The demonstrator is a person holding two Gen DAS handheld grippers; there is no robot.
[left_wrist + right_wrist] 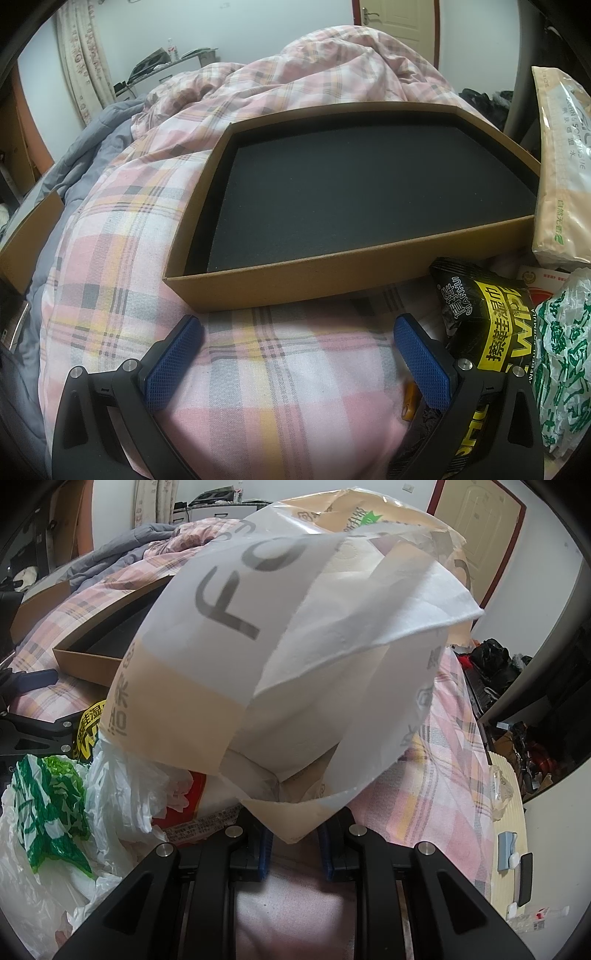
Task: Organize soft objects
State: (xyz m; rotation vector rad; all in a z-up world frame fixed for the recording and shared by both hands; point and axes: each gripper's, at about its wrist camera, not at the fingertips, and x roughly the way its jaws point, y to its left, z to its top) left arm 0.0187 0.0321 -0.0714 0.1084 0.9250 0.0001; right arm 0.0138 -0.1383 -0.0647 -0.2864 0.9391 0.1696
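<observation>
Beige tissue pack (pixel 295 657) is hanging from the right gripper (pixel 293 840), pinched by its bottom corner. Left gripper (pixel 295 343) is hovering wide open and empty just before the cardboard box (pixel 332 269).

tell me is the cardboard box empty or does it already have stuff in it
Empty. The left wrist view shows the cardboard box holding only its black foam liner; the tissue pack is pinched in the right tongs, outside it.

I see a bed (pixel 258 369) under a pink plaid quilt (pixel 314 74), a grey blanket (pixel 92 147) at its left, white walls (pixel 221 22), a cream door (pixel 395 18) far off, and a floral curtain (pixel 85 62) far left.
</observation>
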